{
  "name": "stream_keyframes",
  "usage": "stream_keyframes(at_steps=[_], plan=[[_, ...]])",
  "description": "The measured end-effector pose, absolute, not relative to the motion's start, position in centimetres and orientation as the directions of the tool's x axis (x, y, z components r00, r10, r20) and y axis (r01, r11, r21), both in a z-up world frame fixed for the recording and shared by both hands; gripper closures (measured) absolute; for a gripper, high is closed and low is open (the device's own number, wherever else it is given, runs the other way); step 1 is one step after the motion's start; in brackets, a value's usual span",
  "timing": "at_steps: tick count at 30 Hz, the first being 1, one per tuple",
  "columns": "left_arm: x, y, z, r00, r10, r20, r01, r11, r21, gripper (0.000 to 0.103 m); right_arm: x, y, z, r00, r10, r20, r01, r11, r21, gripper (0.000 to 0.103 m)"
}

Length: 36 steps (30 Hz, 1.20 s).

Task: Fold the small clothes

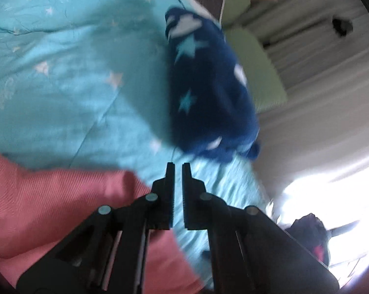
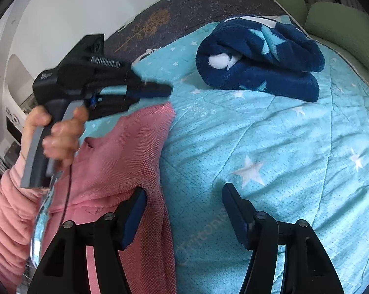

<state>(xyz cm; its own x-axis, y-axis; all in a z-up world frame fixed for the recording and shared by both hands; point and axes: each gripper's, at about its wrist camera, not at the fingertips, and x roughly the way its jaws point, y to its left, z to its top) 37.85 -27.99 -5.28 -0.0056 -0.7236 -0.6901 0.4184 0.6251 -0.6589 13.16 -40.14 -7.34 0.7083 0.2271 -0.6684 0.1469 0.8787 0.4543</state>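
Pink garment [image 2: 125, 161] is showing as woven cloth w/ fine dotted texture, matt; the quilt [image 2: 270, 147] under it is looking like stitched turquoise cotton, slightly crinkled, w/ printed white stars. Navy blanket [image 2: 258, 56] is reading as thick fleece, fuzzy & soft. Both claws, left [image 1: 178, 169] & right [image 2: 184, 193], are showing matt black plastic w/ dull metal pins; the left's pads [image 1: 169, 196] are looking ribbed, the right's dark blue, rubbery.
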Motion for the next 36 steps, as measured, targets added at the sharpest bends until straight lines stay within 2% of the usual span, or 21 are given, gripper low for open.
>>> stream_keyframes(at_steps=[3,4,7,11,12,13,14,16,18,20,21,25,27,29,30,33,36], plan=[[38.1,-28.0,-4.4,-0.002,-0.69,-0.724,0.438,0.65,-0.621,0.097,13.0,-40.3,-7.4,0.709,0.227,-0.667,0.146,0.879,0.454,0.038],[37.9,-28.3,-4.4,-0.007,-0.663,-0.749,0.452,0.666,-0.594,0.091,13.0,-40.4,-7.4,0.71,0.229,-0.666,0.145,0.877,0.457,0.038],[37.6,-28.0,-5.1,-0.014,-0.554,-0.832,0.483,0.725,-0.491,0.056,13.0,-40.8,-7.4,0.713,0.237,-0.66,0.143,0.872,0.468,0.038],[36.6,-28.3,-7.1,-0.021,-0.443,-0.896,0.56,0.738,-0.377,0.054,12.8,-40.7,-7.3,0.715,0.226,-0.661,0.144,0.878,0.456,0.038],[36.2,-28.3,-7.3,-0.008,-0.433,-0.901,0.588,0.727,-0.355,0.057,12.7,-40.7,-7.2,0.715,0.228,-0.661,0.144,0.877,0.459,0.038],[35.7,-28.4,-7.4,-0.001,-0.428,-0.904,0.616,0.712,-0.338,0.073,12.7,-40.7,-7.2,0.715,0.233,-0.659,0.144,0.874,0.465,0.038],[35.1,-29.2,-7.4,-0.007,-0.426,-0.905,0.647,0.688,-0.329,0.1,12.7,-40.9,-7.2,0.717,0.237,-0.656,0.144,0.87,0.472,0.038],[35.0,-29.4,-6.8,0.015,-0.449,-0.893,0.639,0.692,-0.337,0.102,12.7,-41.0,-7.3,0.717,0.239,-0.654,0.144,0.868,0.476,0.038],[35.4,-29.1,-4.7,0.072,-0.563,-0.823,0.614,0.675,-0.408,0.103,12.7,-40.9,-7.2,0.717,0.235,-0.656,0.144,0.871,0.47,0.038],[36.6,-28.2,-2.6,0.123,-0.689,-0.714,0.554,0.645,-0.527,0.103,12.7,-40.8,-7.2,0.717,0.235,-0.656,0.145,0.871,0.47,0.038],[37.0,-28.1,-2.3,0.118,-0.706,-0.698,0.529,0.64,-0.557,0.103,12.6,-40.8,-7.2,0.717,0.236,-0.656,0.145,0.87,0.471,0.038],[37.4,-28.1,-2.1,0.116,-0.644,-0.756,0.517,0.69,-0.508,0.103,12.6,-41.0,-7.1,0.718,0.24,-0.654,0.144,0.867,0.477,0.038],[37.2,-27.7,-3.0,0.083,-0.59,-0.803,0.525,0.711,-0.468,0.092,12.6,-41.0,-7.1,0.718,0.241,-0.653,0.144,0.866,0.479,0.038],[37.0,-27.1,-5.0,0.056,-0.527,-0.848,0.518,0.742,-0.427,0.053,12.6,-41.0,-7.1,0.719,0.242,-0.652,0.144,0.866,0.48,0.038],[36.8,-27.0,-5.7,0.041,-0.514,-0.857,0.516,0.745,-0.423,0.049,12.6,-41.0,-7.1,0.719,0.241,-0.652,0.144,0.866,0.479,0.038],[36.0,-28.0,-7.9,-0.01,-0.481,-0.876,0.536,0.738,-0.411,0.049,11.9,-40.5,-6.2,0.739,0.172,-0.651,0.169,0.889,0.426,0.038],[35.2,-29.3,-7.9,0.05,-0.471,-0.881,0.562,0.742,-0.365,0.046,11.4,-39.5,-5.2,0.761,0.116,-0.639,0.165,0.917,0.363,0.038]])
